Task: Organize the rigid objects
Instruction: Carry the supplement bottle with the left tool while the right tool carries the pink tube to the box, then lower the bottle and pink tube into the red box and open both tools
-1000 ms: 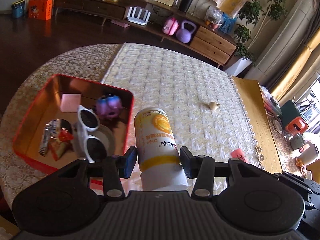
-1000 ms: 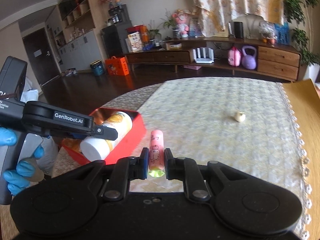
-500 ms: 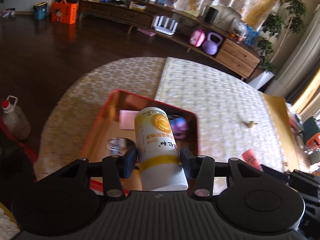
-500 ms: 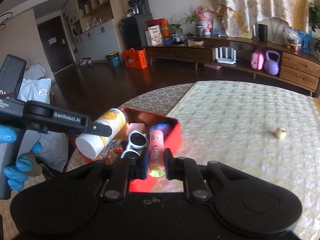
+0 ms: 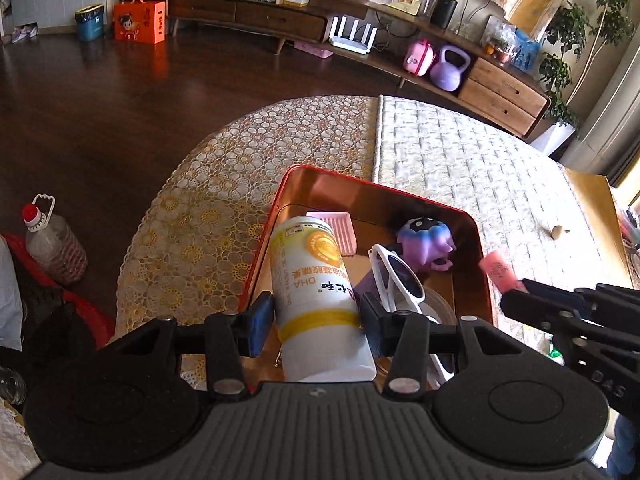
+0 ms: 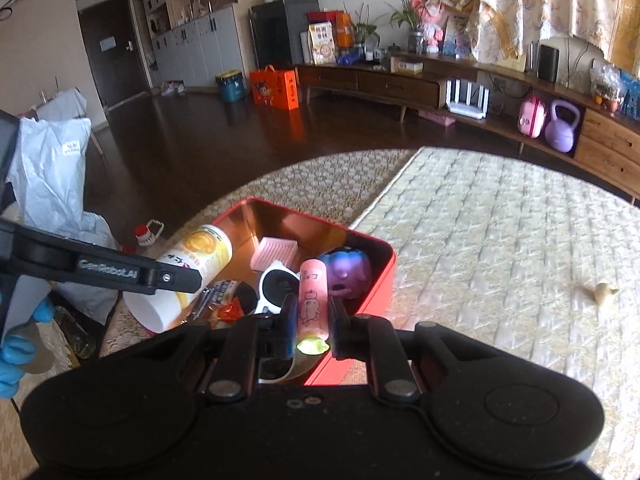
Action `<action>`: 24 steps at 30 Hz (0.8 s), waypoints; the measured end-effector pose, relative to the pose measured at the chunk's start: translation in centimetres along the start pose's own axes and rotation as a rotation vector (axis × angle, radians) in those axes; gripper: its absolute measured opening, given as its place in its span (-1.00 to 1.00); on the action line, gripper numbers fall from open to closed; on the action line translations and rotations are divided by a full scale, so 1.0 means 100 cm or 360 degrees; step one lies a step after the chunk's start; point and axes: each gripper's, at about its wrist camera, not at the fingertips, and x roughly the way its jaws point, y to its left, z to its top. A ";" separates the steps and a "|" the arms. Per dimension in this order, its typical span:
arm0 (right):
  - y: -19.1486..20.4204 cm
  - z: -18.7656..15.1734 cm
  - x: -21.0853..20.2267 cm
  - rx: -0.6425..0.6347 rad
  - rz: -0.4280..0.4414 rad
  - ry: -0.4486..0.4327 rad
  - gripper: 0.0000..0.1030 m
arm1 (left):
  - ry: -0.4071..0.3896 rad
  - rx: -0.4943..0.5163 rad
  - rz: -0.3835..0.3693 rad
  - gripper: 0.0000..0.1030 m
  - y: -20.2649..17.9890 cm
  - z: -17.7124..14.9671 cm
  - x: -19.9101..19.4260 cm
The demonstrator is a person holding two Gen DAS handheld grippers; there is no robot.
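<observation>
Bottle [image 5: 316, 284] of white plastic with a yellow band sits clamped between the pads of my left gripper [image 5: 316, 322], hanging over the left side of the red tin [image 5: 372, 184]. My right gripper [image 6: 312, 320] is closed tight on a slim pink tube [image 6: 313, 300], held above the tin's near right corner. Inside the tin lie white sunglasses [image 5: 396, 276], a purple toy [image 5: 426, 240] toward the far right corner and a pink ridged pad [image 5: 336, 230] by the far wall. One small pale object [image 6: 604, 293] rests alone on the quilted tablecloth [image 6: 500, 240], well apart from the tin.
</observation>
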 end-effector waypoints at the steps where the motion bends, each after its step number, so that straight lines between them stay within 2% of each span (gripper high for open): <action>1: 0.001 0.000 0.004 -0.0007 -0.0001 0.0009 -0.71 | 0.0003 -0.0001 0.0002 -0.10 0.001 0.000 0.002; 11: 0.015 -0.004 0.029 -0.0085 -0.0061 0.0091 -0.71 | 0.0028 0.0018 0.0012 -0.10 0.001 0.002 0.018; 15: 0.015 -0.006 0.031 -0.0083 -0.0055 0.0111 -0.70 | 0.0028 0.0012 0.0004 -0.10 0.000 0.006 0.020; 20: 0.016 -0.010 0.029 -0.0069 -0.0043 0.0113 -0.59 | 0.0032 0.0000 0.0008 -0.10 -0.001 0.011 0.024; 24: 0.015 -0.011 0.025 -0.0045 -0.0035 0.0111 -0.58 | 0.0081 0.0000 0.0048 -0.11 -0.002 0.016 0.032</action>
